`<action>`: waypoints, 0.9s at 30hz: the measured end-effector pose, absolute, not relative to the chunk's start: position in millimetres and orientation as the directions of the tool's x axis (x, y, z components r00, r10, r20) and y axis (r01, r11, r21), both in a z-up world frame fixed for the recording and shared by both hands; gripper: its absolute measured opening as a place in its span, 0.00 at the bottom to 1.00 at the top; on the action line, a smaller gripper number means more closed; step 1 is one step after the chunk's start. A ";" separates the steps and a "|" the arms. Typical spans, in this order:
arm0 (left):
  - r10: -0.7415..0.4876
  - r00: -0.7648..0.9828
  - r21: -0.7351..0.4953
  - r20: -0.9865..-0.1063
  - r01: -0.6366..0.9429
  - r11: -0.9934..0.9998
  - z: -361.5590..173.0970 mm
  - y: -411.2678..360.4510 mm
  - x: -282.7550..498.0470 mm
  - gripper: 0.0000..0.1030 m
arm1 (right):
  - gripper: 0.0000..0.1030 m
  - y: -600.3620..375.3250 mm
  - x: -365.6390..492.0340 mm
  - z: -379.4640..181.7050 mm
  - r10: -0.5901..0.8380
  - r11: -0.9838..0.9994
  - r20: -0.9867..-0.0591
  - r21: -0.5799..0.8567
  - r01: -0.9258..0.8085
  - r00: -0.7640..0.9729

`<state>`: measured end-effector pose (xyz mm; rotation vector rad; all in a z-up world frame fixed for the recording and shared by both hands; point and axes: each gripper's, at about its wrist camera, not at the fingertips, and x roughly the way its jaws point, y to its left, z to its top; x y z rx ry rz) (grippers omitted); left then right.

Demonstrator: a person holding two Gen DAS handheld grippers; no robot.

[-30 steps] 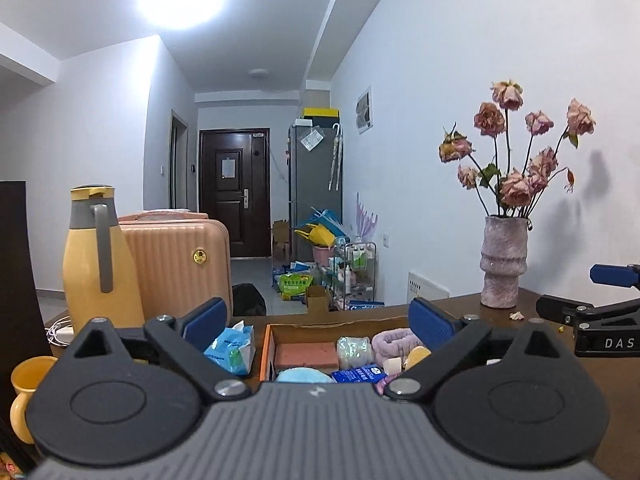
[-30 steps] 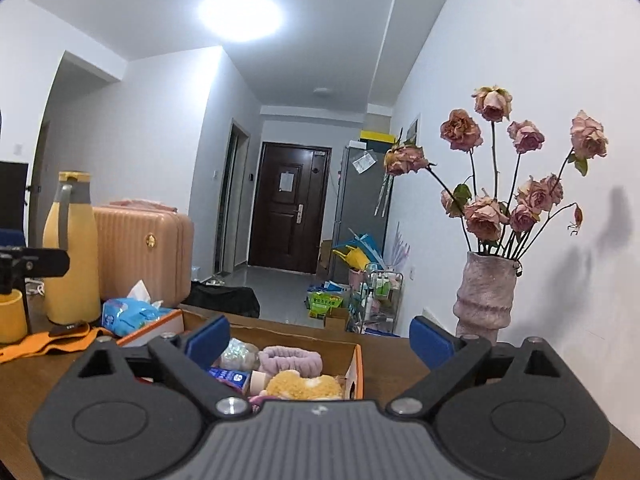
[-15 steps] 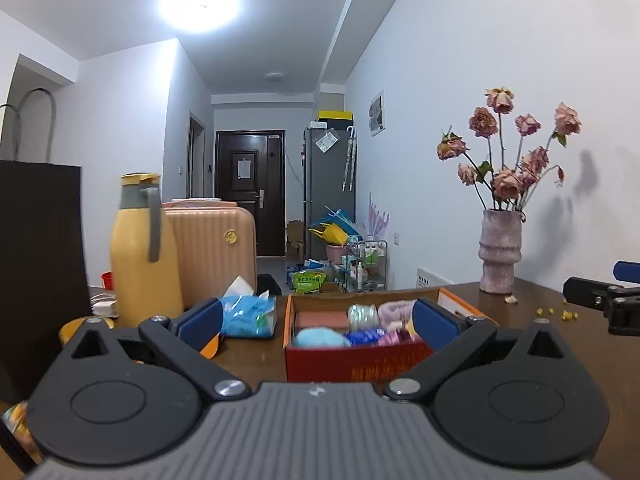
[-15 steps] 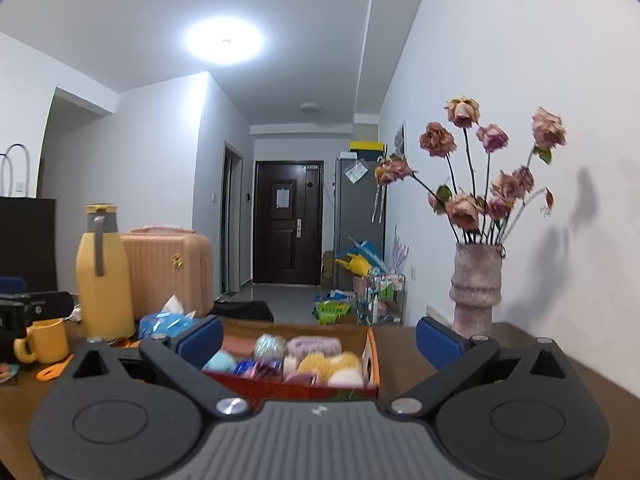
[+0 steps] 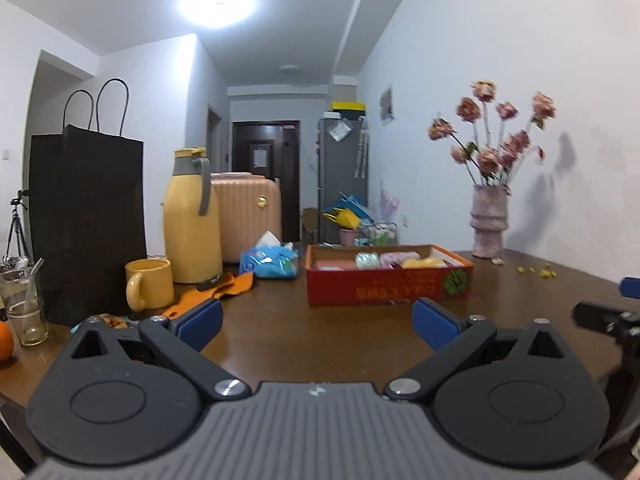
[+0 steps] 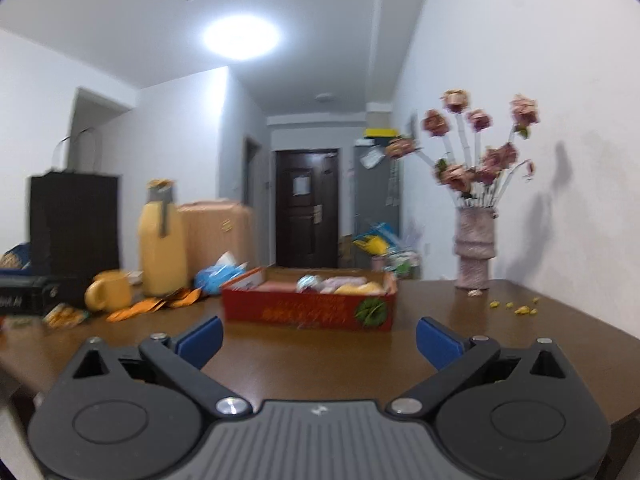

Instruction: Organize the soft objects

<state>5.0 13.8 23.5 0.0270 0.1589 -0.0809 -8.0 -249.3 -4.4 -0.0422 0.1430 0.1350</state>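
Red box (image 5: 388,290) holds soft items (image 5: 394,260), seemingly several.

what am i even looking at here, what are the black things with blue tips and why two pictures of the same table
These are two handheld grippers, one in each of a person's hands, each with a camera looking along its blue-padded jaws. One picture is the left gripper view, the other the right gripper view. Both are open and hold nothing. On the brown wooden table sit a red cardboard box of soft items, a yellow thermos jug, a yellow mug, a black paper bag and a pink vase of dried roses.
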 end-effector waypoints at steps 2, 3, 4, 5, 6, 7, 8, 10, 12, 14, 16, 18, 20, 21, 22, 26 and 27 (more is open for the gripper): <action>-0.076 0.987 0.053 -0.144 0.084 0.995 22.8 10.0 1.8 1.00 | 1.00 -247.2 -12.0 -8.8 0.116 0.992 -0.160 -0.037 -0.123 0.980; -0.066 0.988 0.061 -0.138 0.075 0.995 23.7 8.6 2.6 1.00 | 1.00 -247.0 -13.1 -10.1 0.107 0.993 -0.169 -0.022 -0.112 0.980; -0.057 0.990 0.061 -0.133 0.065 0.996 24.5 7.4 2.6 1.00 | 1.00 -247.6 -13.4 -10.6 0.105 0.994 -0.175 0.000 -0.107 0.979; -0.058 0.989 0.052 -0.133 0.066 0.996 25.0 7.4 2.5 1.00 | 1.00 -248.7 -13.9 -11.0 0.112 0.994 -0.177 0.024 -0.109 0.978; -0.069 0.988 0.044 -0.138 0.076 0.996 25.4 7.8 2.7 1.00 | 1.00 -250.0 -13.7 -10.7 0.120 0.993 -0.177 0.044 -0.114 0.977; -0.074 0.987 0.043 -0.140 0.081 0.996 25.0 7.7 2.1 1.00 | 1.00 -250.8 -14.0 -11.0 0.124 0.992 -0.175 0.057 -0.116 0.977; -0.073 0.987 0.046 -0.140 0.081 0.996 24.9 7.1 2.5 1.00 | 1.00 -251.0 -13.0 -10.4 0.124 0.992 -0.178 0.060 -0.115 0.976; -0.072 0.987 0.048 -0.142 0.079 0.996 24.6 6.8 3.6 1.00 | 1.00 -250.6 -13.3 -10.6 0.115 0.993 -0.180 0.050 -0.108 0.977; -0.078 0.986 0.042 -0.146 0.085 0.995 24.7 6.8 4.0 1.00 | 1.00 -252.0 -12.0 -10.1 0.110 0.994 -0.179 0.047 -0.103 0.978; -0.078 0.987 0.045 -0.144 0.086 0.995 24.4 6.1 3.3 1.00 | 1.00 -253.5 -12.3 -10.0 0.109 0.993 -0.178 0.054 -0.101 0.978; -0.079 0.987 0.045 -0.142 0.086 0.995 24.6 6.2 3.3 1.00 | 1.00 -254.1 -12.2 -9.6 0.106 0.994 -0.176 0.054 -0.098 0.979; -0.080 0.986 0.042 -0.145 0.087 0.995 24.1 6.5 3.7 1.00 | 1.00 -253.7 -11.9 -9.4 0.106 0.994 -0.177 0.052 -0.098 0.979; -0.080 0.986 0.043 -0.145 0.087 0.995 24.4 6.9 4.2 1.00 | 1.00 -253.0 -12.5 -9.7 0.107 0.994 -0.176 0.051 -0.100 0.979; -0.079 0.986 0.042 -0.145 0.086 0.995 24.5 7.0 4.2 1.00 | 1.00 -252.6 -12.6 -9.5 0.108 0.994 -0.174 0.049 -0.100 0.979; -0.079 0.986 0.040 -0.144 0.085 0.996 24.3 7.8 4.0 1.00 | 1.00 -252.2 -12.8 -9.2 0.105 0.994 -0.170 0.046 -0.099 0.980; -0.079 0.986 0.038 -0.145 0.085 0.996 23.9 8.7 4.7 1.00 | 1.00 -250.5 -13.6 -9.8 0.106 0.994 -0.163 0.033 -0.102 0.981; -0.081 0.986 0.037 -0.146 0.087 0.996 23.7 9.1 4.5 1.00 | 1.00 -250.5 -13.9 -10.0 0.105 0.994 -0.163 0.036 -0.101 0.981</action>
